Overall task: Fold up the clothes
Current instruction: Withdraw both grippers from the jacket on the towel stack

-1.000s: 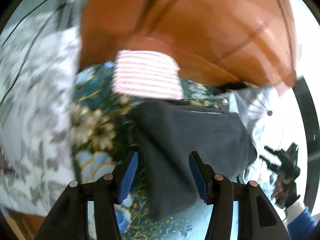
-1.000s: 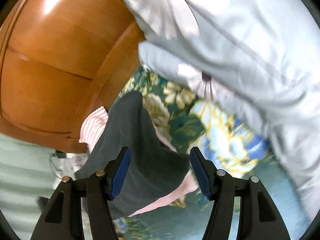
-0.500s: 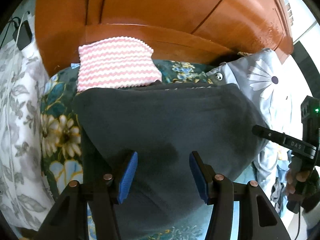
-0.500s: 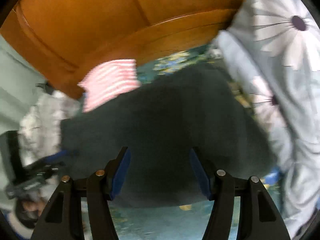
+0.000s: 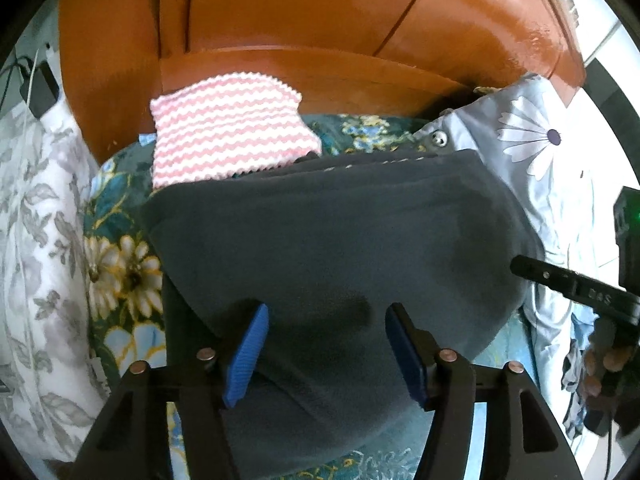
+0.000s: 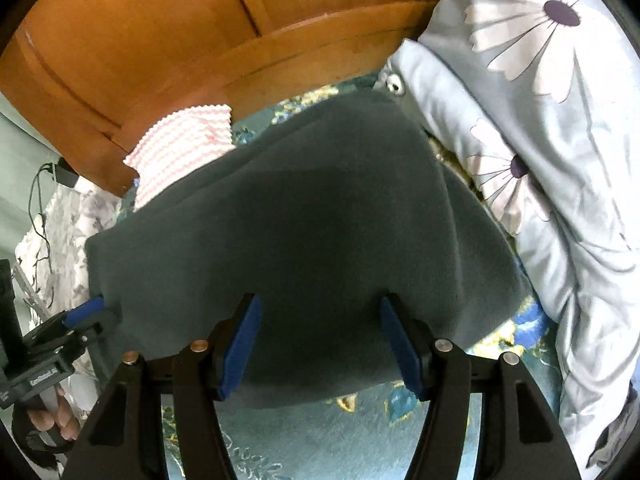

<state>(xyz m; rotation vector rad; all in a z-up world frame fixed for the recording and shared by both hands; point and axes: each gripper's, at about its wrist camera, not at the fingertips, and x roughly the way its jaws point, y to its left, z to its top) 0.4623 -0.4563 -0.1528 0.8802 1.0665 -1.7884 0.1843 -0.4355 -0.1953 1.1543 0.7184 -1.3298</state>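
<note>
Over the bed (image 5: 120,208), near its headboard (image 5: 320,40) edge, I hold both tools above a folded dark grey garment (image 5: 340,248) spread on the floral bedspread. My left hand-held gripper (image 5: 326,344) hangs just over the garment's near edge, its blue pads (image 5: 246,354) parting wider as I watch, with cloth below them but nothing pinched. My right hand-held gripper (image 6: 320,340) stands apart too (pads clear of the fabric), the garment lying under and beyond its fingers. A pink-and-white striped cloth (image 5: 228,140) sits at the headboard edge, its near side tucked under the garment's far edge. A daisy-print duvet (image 6: 540,120) crowds the bed's right side, and a grey leaf-print cover (image 5: 36,240) the left.
</note>
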